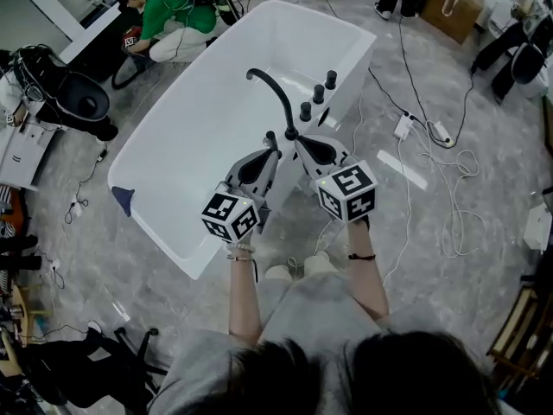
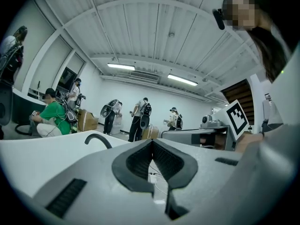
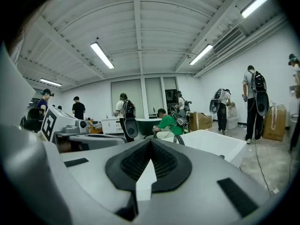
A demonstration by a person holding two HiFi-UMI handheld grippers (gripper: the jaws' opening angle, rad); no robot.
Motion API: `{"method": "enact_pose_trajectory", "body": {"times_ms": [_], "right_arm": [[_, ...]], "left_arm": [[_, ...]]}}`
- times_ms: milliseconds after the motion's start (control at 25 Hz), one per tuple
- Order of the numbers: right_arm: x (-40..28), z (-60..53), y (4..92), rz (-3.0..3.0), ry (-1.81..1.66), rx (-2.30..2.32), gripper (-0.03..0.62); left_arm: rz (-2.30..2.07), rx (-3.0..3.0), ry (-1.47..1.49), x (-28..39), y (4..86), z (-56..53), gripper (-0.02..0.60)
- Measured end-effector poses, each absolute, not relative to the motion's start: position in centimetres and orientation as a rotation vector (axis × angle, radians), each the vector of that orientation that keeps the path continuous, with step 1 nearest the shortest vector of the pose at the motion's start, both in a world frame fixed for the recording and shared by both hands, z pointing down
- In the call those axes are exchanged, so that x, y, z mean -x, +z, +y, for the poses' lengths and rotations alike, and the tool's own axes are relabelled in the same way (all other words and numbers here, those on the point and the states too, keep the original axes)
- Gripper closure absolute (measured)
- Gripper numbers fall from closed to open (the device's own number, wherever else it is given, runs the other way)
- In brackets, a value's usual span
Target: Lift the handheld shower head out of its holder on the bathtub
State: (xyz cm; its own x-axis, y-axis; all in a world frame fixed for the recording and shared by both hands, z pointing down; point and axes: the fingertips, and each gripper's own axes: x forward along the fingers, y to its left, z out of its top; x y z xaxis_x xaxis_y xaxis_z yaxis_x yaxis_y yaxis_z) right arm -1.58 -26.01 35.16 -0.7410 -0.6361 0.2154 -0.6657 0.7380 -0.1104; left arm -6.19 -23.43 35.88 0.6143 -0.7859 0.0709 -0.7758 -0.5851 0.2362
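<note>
A white bathtub (image 1: pixel 164 119) stands on the grey floor, with a black curved spout (image 1: pixel 275 96) rising from its right rim. Three black fittings (image 1: pixel 318 93) stand in a row on that rim; I cannot tell which of them is the shower head. My left gripper (image 1: pixel 270 137) and right gripper (image 1: pixel 295 139) hang side by side just short of the spout's base, both shut with nothing between the jaws. In the left gripper view the left gripper (image 2: pixel 151 144) points past the spout (image 2: pixel 98 139). In the right gripper view the right gripper (image 3: pixel 150 144) points toward the tub (image 3: pixel 215 144).
A person in green (image 1: pixel 177 15) crouches at the tub's far end. Cables and a power strip (image 1: pixel 423 132) lie on the floor to the right. A cardboard box (image 1: pixel 454 7) stands at the back right. Black gear (image 1: pixel 69 98) sits at the left.
</note>
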Motion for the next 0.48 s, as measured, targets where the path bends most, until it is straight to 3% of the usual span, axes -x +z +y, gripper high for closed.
{"method": "enact_pose_trajectory", "body": {"times_ms": [480], "right_arm": [[2.7,-28.9,39.9,-2.748,0.302,-0.907,0.595]], "left_arm": [[-1.362,-2.456,-0.040,6.6,40.2,-25.1,0.575]]}}
